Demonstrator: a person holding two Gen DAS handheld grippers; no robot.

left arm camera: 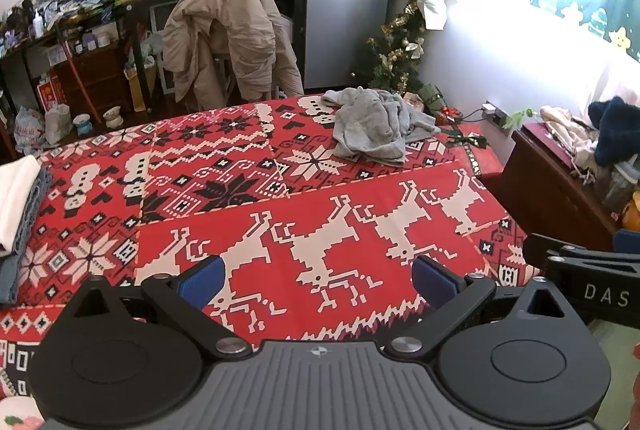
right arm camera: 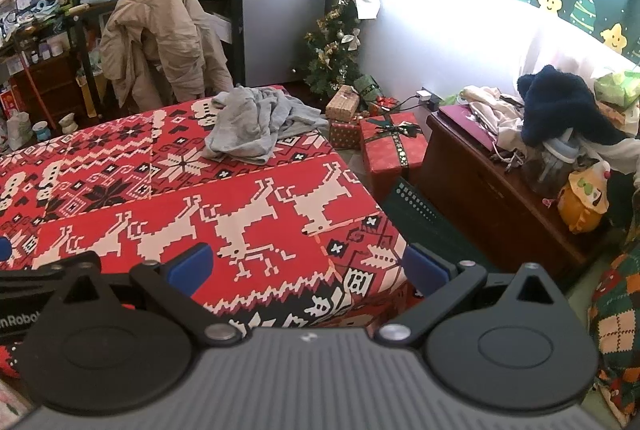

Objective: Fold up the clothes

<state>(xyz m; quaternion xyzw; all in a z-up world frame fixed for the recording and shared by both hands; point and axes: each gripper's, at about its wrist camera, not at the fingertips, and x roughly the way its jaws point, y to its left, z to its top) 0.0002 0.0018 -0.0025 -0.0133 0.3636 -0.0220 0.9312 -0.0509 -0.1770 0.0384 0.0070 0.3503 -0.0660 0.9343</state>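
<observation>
The left gripper [left arm camera: 318,280] is held wide open over the near edge of the counter [left arm camera: 400,190], blue pads [left arm camera: 202,280] well apart, nothing between them. The right gripper [right arm camera: 308,266] is likewise spread wide and empty, sited over the near right corner of the counter [right arm camera: 120,158]; part of its body is seen at the right edge of the left wrist view, so the two are side by side.

Beyond the fingers only the red patterned cloth with white reindeer is seen; no garment lies within reach.

The task's thing, a crumpled grey garment [left arm camera: 370,126], is noted at the far right part of the counter, well apart from both grippers. In the right wrist view the grey garment [right arm camera: 252,124] lies ahead and slightly left of centre; in the left wrist view, ahead and to the right. It is judged that the right gripper is the nearer, though not by much.

The garment is bunched, so no clear heading can be read. Its heap is somewhat longer left to right than near to far, with a flap trailing toward the far right corner. Sleeves or hems cannot be told apart.

At the left edge a stack of folded pieces [left arm camera: 16,206] is recorded, white on top, grey-blue beneath. A beige coat [left arm camera: 224,38] hangs on a chair beyond the counter.

Judgement: a reach forward to the far right is called for first, then spreading flat before any fold.
</observation>
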